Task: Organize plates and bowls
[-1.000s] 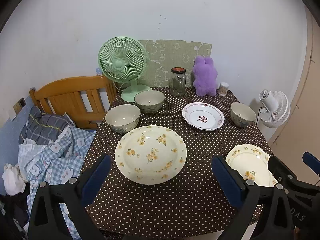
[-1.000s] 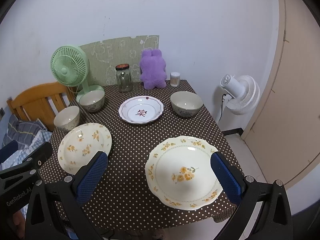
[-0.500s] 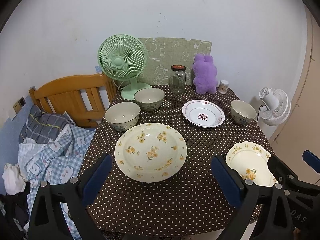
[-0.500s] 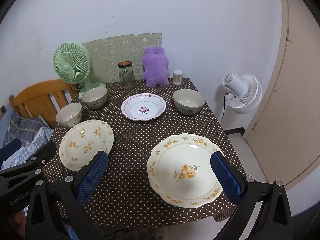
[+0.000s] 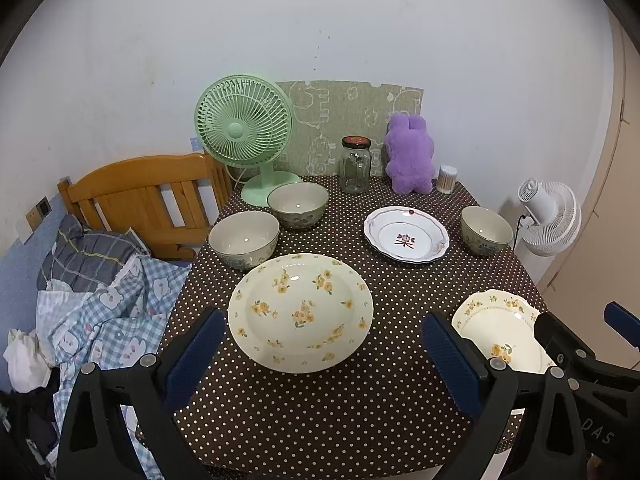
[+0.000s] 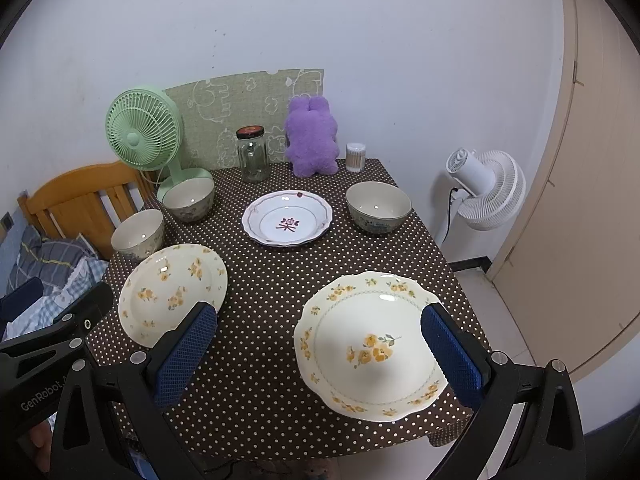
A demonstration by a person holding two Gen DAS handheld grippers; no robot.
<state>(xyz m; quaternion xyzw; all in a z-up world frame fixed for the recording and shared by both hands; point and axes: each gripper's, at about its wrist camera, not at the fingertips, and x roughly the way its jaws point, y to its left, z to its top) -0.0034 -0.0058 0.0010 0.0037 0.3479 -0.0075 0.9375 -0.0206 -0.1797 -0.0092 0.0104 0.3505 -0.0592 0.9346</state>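
The left tool (image 5: 320, 356) hangs over the near edge of the counter (image 5: 320, 408) with its blue pads spread wide and nothing between them. Straight ahead at 12 o'clock, lying flat on the dotted brown cloth, is the round yellow-flower plate (image 5: 301, 312). At 11 o'clock beyond it stand two bowls close together, the nearer bowl (image 5: 244, 240) at the counter's left edge and the farther bowl (image 5: 298, 204) just in front of the green fan (image 5: 244, 128).

The right tool (image 6: 316, 356) is likewise spread wide and empty, above the scalloped plate (image 6: 372, 346), which lies flat at the near right corner of the counter; its right pad overlaps the plate's rim in the picture, and contact cannot be judged. At 12 o'clock farther back lies the white plate with a red motif (image 6: 287, 223), and at 1 o'clock from it, well apart, stands the third bowl (image 6: 378, 207).

Along the back edge, from 11 to 1 o'clock, stand a glass jar (image 6: 252, 154), a purple plush toy (image 6: 312, 136) and a small container of swabs (image 6: 355, 157). A white fan (image 6: 486, 190) stands on the floor off the right side; a wooden bed frame (image 5: 140, 196) with bedding lies off the left.
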